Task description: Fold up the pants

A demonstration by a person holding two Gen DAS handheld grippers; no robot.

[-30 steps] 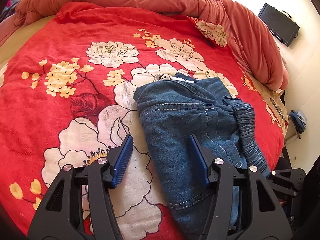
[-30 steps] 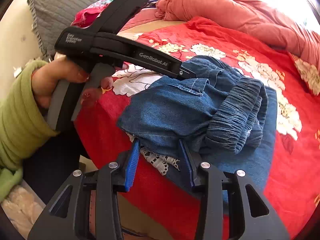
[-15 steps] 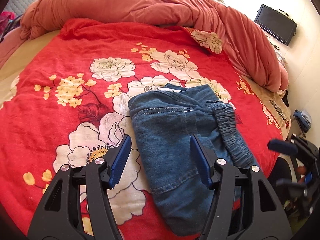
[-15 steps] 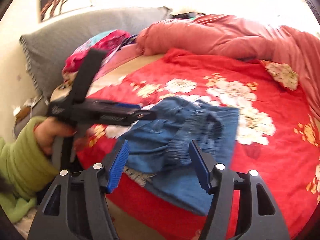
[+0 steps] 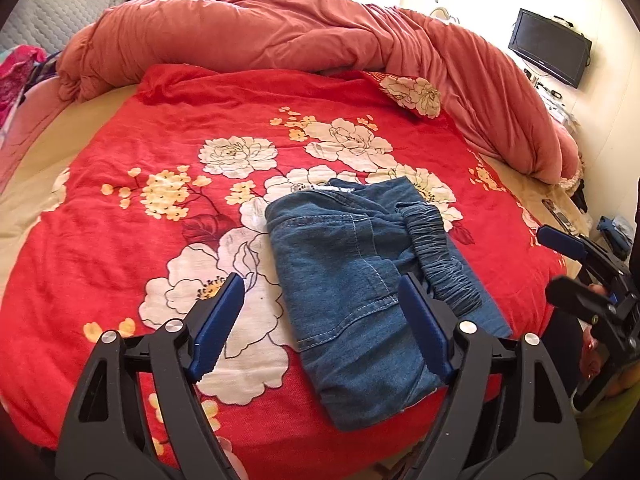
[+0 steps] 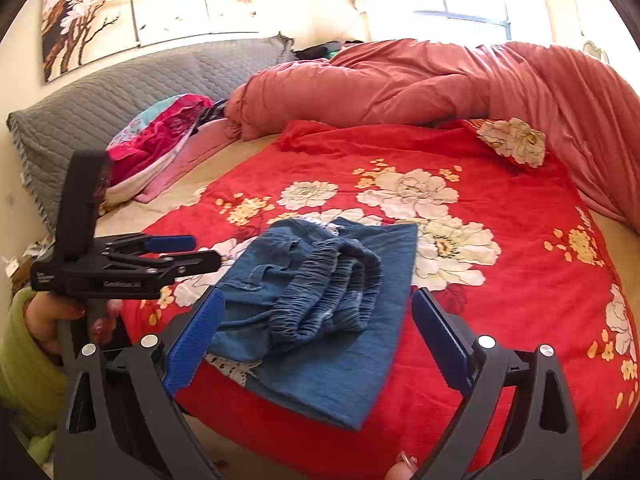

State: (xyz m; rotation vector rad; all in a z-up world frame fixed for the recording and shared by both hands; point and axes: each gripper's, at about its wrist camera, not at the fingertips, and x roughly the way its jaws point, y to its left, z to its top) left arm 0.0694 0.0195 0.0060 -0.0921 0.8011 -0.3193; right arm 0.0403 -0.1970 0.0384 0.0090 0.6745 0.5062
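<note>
The blue denim pants (image 5: 360,280) lie folded in a compact stack on the red floral bedspread (image 5: 160,140), elastic waistband on top at the right. They also show in the right wrist view (image 6: 320,300) near the bed's front edge. My left gripper (image 5: 320,320) is open and empty, held back above the pants' near end. My right gripper (image 6: 316,340) is open and empty, pulled back from the stack. The left gripper also shows in the right wrist view (image 6: 176,250), and the right gripper shows at the right edge of the left wrist view (image 5: 568,256).
A rumpled salmon duvet (image 5: 320,36) lies along the far side of the bed. A grey quilted headboard (image 6: 120,92) and pink clothes (image 6: 160,140) sit at the left. A dark monitor (image 5: 550,52) hangs on the right wall.
My right gripper opened, let go of the pants and drew back. My left gripper also drew back. The pants now rest flat on the bedspread.
</note>
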